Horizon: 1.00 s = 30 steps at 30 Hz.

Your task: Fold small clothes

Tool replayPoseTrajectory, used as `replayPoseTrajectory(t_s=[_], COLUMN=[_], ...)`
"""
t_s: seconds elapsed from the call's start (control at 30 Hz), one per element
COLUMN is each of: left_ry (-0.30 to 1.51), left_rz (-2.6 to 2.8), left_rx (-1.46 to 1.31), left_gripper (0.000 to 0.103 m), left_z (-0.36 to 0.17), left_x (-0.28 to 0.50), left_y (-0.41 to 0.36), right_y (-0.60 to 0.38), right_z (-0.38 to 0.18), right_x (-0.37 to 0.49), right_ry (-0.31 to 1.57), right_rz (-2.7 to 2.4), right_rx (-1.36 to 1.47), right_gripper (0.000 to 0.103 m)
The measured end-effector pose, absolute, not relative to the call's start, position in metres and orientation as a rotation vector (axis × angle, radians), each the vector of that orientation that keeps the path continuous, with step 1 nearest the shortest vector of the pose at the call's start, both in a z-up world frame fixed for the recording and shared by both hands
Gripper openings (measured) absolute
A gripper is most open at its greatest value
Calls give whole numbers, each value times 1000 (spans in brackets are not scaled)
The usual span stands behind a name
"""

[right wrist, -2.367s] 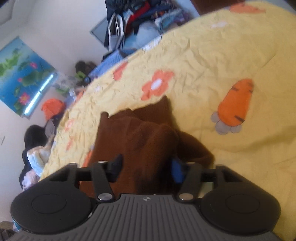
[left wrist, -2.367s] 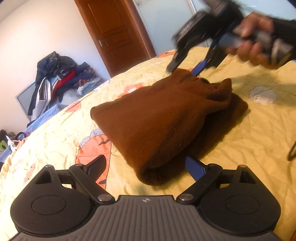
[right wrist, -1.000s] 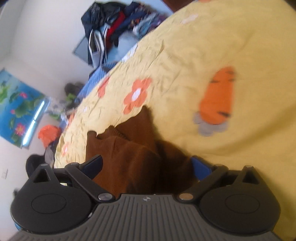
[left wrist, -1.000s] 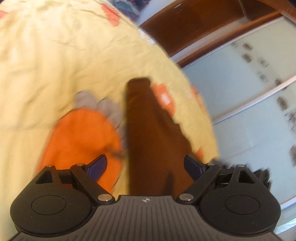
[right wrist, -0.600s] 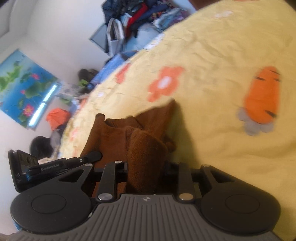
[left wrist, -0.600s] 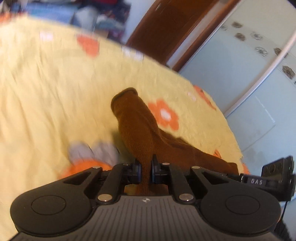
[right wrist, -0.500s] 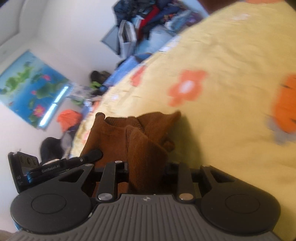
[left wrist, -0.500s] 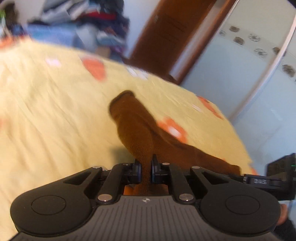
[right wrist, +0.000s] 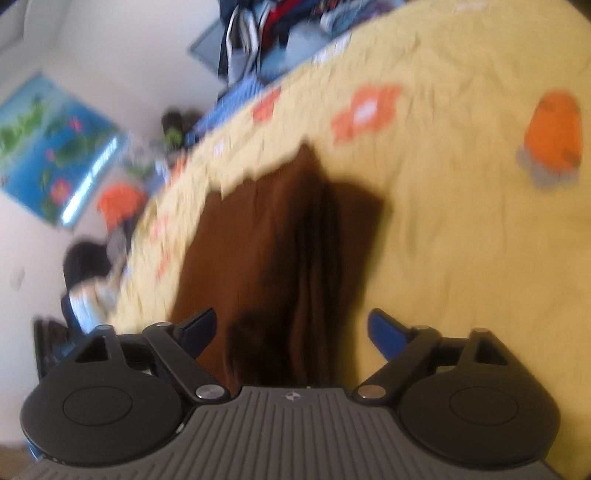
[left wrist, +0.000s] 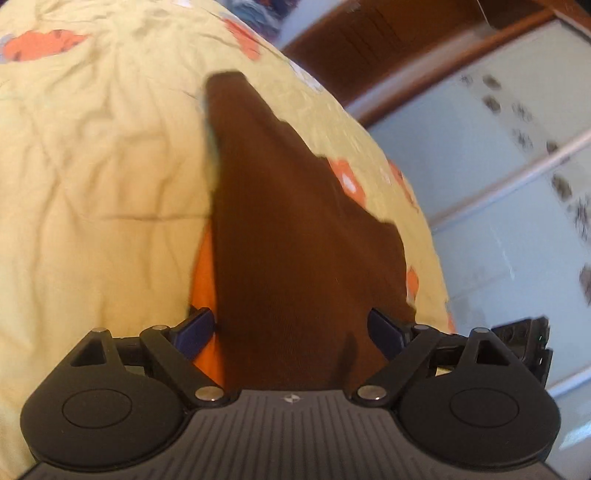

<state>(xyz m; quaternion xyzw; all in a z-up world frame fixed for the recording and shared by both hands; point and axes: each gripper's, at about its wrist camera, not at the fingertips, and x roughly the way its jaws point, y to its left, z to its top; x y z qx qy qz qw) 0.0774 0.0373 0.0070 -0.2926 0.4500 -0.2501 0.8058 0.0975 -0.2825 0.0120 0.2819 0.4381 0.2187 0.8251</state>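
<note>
Here, brown garment blurred, near edge behind claw housing

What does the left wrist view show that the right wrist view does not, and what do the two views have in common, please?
Only the left wrist view shows the wooden door and pale glass panels, with the left tongs opening. Only the right wrist view shows the blue wall picture, the clothes pile and the carrot print, with the right tongs opening. Both show the brown garment lying on the yellow bedspread between spread blue pads.
</note>
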Motion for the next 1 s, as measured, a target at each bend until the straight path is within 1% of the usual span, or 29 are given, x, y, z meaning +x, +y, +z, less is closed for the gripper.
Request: replayPoseTrajectory(t_s=[0.03,0.07,0.1,0.13,0.17,0.27,0.3,0.37,0.4,0.43,0.47,0.5,0.57,0.6,0.67,0.7,0.77,0.9,0.93,0.97,1.0], left_ry=[964,980,1016,1025,1019,991,981,939,917,896,870,837,777,779,713,685,691,689,688,688,687], left_rz=[-521,-506,-499,-493,-493,-482,-470,-460,-457,-441,-421,-405,-380,-372,-357,-349,-338,-345,-349,-351,-351], left_rx=[-581,-526,-492,-487,-463,-364,-334,-280,-252,-227,-208,-197,-168,-155,-96,-53,-8,-30,-34,-36,-35], left_gripper=[74,31,27,25,23,23,24,35,41,64,86,93,94,95,102,103,103,103,103,103,103], left_z=[10,12,12,14,18,25,22,20,21,21,22,22,17,12,5,1,1,2,2,2,1], left_x=[77,79,80,79,75,61,58,53,50,48,46,43,36,35,31,30,31,33,33,33,33], left_y=[30,24,20,20,21,24,23,17,13,16,14,13,14,14,9,1,-7,-2,-1,0,0], right_y=[-277,-272,-267,-264,-264,-268,-268,-267,-268,-269,-271,-276,-285,-287,-285,-278,-258,-200,-186,-173,-162], right_z=[9,7,4,4,6,12,8,0,0,3,8,19,45,57,76,83,90,86,82,75,65], right_x=[90,84,84,81,76,60,55,49,49,51,55,58,63,70,91,103,130,184,195,207,217], right_ry=[920,921,955,951,938,921,924,916,910,922,937,918,801,758,710,697,712,788,802,820,847], right_rz=[479,494,503,504,512,535,535,534,535,536,529,509,453,440,437,448,481,606,617,611,585], right_rx=[574,558,558,546,533,541,548,523,524,537,543,534,506,504,504,488,456,465,457,431,388], right_gripper=[73,49,36,36,33,32,32,30,34,39,52,60,63,63,63,63,63,64,66,75,88])
